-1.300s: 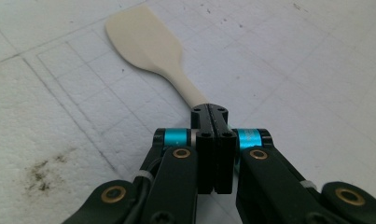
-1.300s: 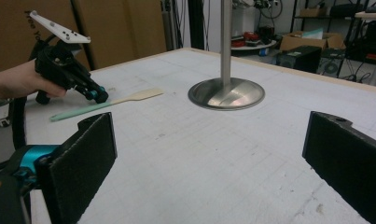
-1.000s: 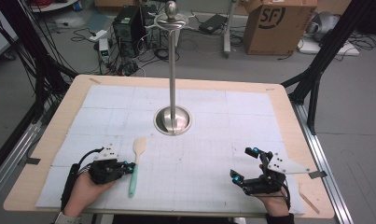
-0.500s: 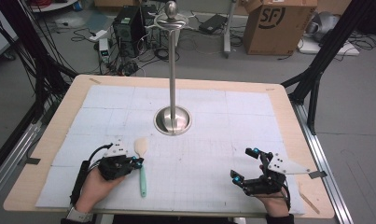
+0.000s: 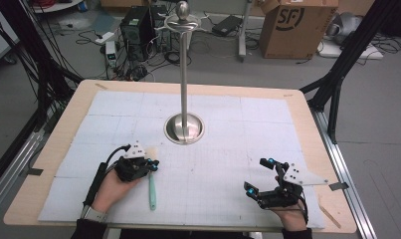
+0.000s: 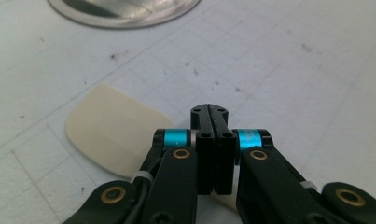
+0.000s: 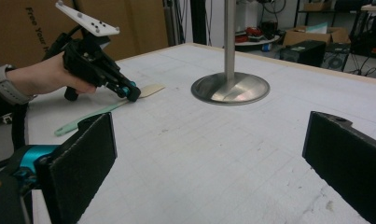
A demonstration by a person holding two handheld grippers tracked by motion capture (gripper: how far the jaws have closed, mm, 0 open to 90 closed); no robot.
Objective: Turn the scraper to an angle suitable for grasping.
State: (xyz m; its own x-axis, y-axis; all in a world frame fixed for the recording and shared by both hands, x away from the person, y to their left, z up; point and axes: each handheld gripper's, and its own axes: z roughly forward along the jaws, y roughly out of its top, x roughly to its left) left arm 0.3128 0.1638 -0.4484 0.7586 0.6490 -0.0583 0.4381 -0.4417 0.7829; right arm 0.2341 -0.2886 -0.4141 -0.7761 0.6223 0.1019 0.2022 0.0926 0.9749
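Fingers (image 6: 209,140) of the left gripper (image 5: 150,164) are pressed fully together, and from the left gripper view I judge they pinch the neck of the spatula (image 5: 151,186), where its cream blade (image 6: 113,133) meets the teal handle; the exact contact is hidden under the fingers. Right gripper (image 5: 260,175) fingers stand wide apart with nothing between them, resting low near the near right corner of the surface (image 5: 248,129).

Spatula position: lying flat on the white gridded mat, near the near left part of the surface, handle pointing toward the near edge, blade toward the steel stand (image 5: 184,127) at the centre. In the right gripper view the blade tip lies on the mat just past the left gripper.

Progress, my reading: grasp looks made, lift not yet begun. The tall post with its hook-like top suggests the spatula is meant to hang there. Left to do: raise it, carry it to the stand, place it. Right gripper idle.
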